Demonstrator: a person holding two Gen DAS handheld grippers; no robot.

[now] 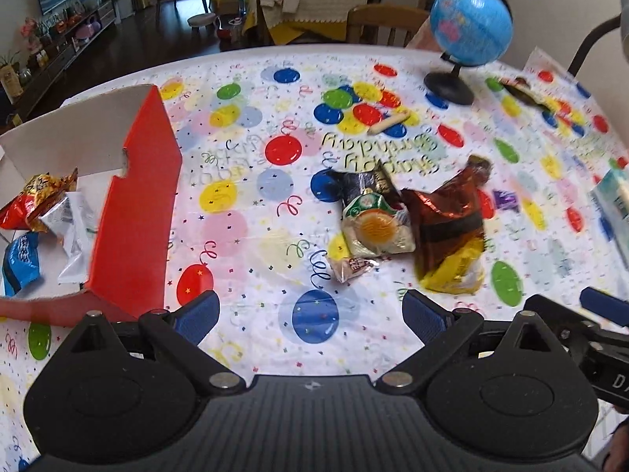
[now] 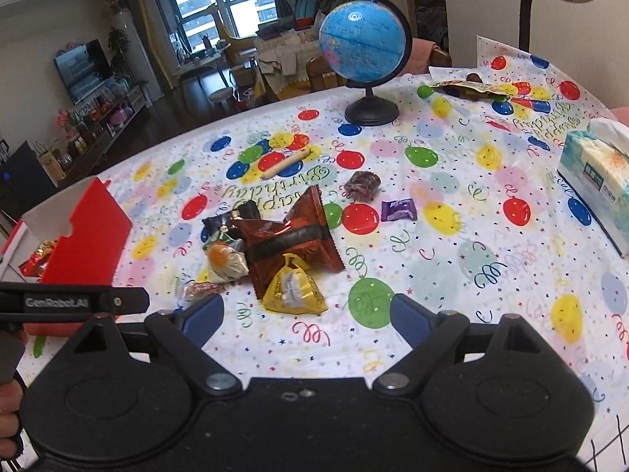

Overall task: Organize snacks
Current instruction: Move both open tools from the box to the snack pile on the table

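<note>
Red carton (image 1: 137, 196), open-topped with white inner walls, stood at the left of the bench (image 1: 243, 244); several packets already lay inside it. Loose snacks remained in a heap mid-bench, clear of the carton: a brown foil bag (image 2: 291, 236) lying on a slant, a yellow pouch (image 2: 293, 289) touching its near end, a green-and-orange packet (image 1: 375, 224) against its left side over a dark packet (image 1: 365, 185), and a small clear-wrapped sweet (image 1: 350, 267) just in front. A purple sweet (image 2: 399, 210) and a dark red one (image 2: 361, 185) lay apart, further back and right. Left hand-held gripper (image 1: 310, 314) was spread wide and empty, nothing between its blue pads; the heap lay ahead of it and a little right, the carton close on its left. Right hand-held gripper (image 2: 306, 318) was likewise open and empty, with the yellow pouch straight ahead between the lines of its fingers, near but not touched. Judged: right hand nearer the pouch, left nearer the small sweet and green-and-orange packet. The bag's long axis ran from far right to near left, across the right jaws' approach. Globe (image 2: 365, 47), pencil (image 2: 285, 163) and tissue box (image 2: 597, 181) stood clear of the work.
</note>
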